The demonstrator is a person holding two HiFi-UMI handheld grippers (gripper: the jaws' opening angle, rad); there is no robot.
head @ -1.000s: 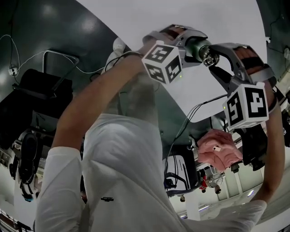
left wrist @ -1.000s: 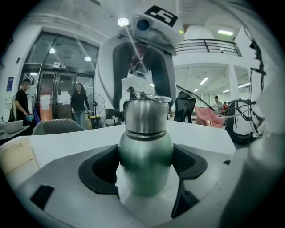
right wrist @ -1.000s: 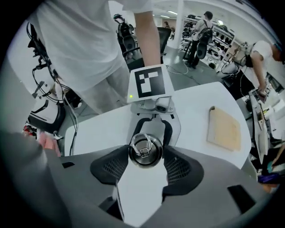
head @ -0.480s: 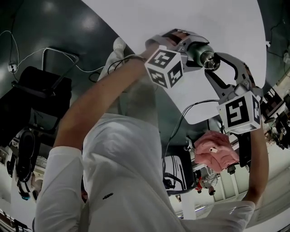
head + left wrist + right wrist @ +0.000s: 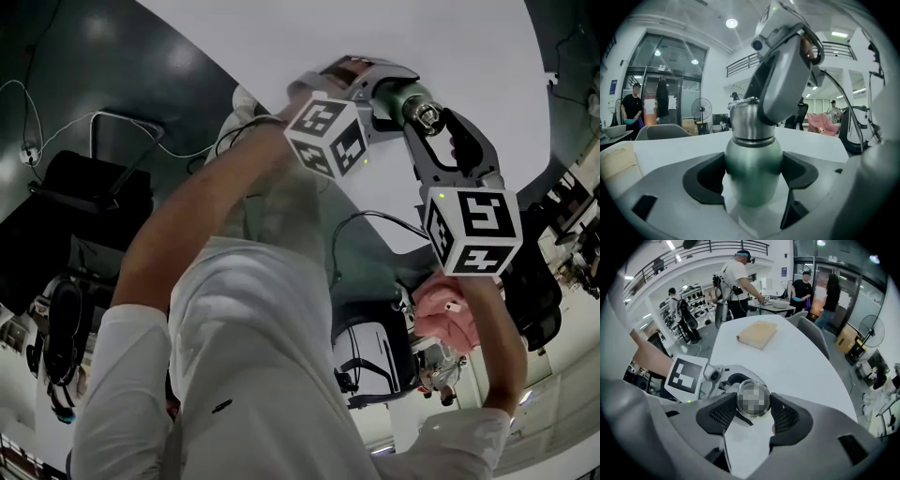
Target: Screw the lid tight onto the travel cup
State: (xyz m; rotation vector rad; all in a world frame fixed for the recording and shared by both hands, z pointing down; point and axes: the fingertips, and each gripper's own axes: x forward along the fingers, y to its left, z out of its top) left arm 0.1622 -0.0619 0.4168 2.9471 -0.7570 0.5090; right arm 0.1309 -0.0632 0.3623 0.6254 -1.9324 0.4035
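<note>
Left gripper (image 5: 753, 177) pinches the upright travel cup (image 5: 751, 145); right gripper (image 5: 753, 415) clamps its upward-facing lid (image 5: 752, 398).

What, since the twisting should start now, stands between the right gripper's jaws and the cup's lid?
Nothing visible does. The right gripper has its pads against both sides of the lid, with no object between them. The lid sits on top of the cup, whose green body the left gripper clamps.
</note>
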